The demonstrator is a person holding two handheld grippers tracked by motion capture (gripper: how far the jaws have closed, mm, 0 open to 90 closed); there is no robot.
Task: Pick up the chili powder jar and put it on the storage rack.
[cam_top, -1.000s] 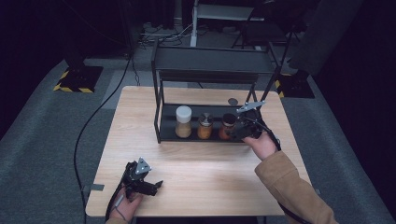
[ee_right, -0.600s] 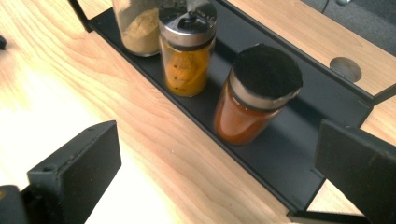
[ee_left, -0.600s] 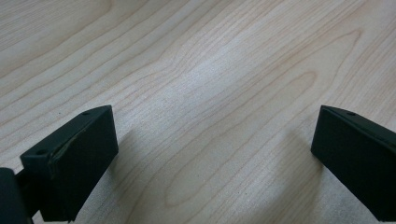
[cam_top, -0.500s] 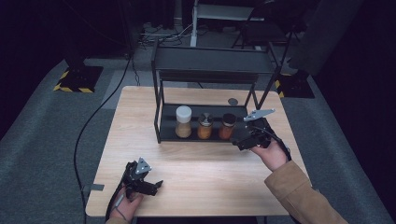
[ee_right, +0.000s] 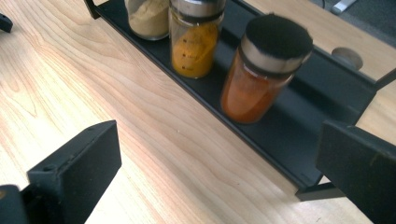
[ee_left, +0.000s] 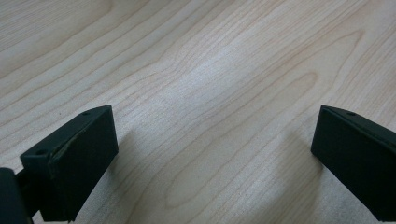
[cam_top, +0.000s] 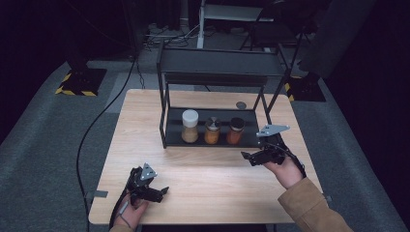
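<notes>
The right claw (cam_top: 247, 157) hovers over the worktop (cam_top: 145, 130) near its right edge, just in front of the black rack (cam_top: 167, 126), its jaws spread wide with nothing between them. Nearest to it is the black-lidded jar of orange-red spice (ee_right: 259, 74), standing upright on the rack's bottom shelf at the right end of a row of three, long axis vertical, lid pointing up. Beside it stand a steel-lidded jar of yellow spice (ee_right: 195, 39) and a white-lidded jar of tan powder (cam_top: 190, 126). The left claw (cam_top: 164, 190) rests near the front edge of the worktop, jaws spread over bare wood, well apart from the rack.
</notes>
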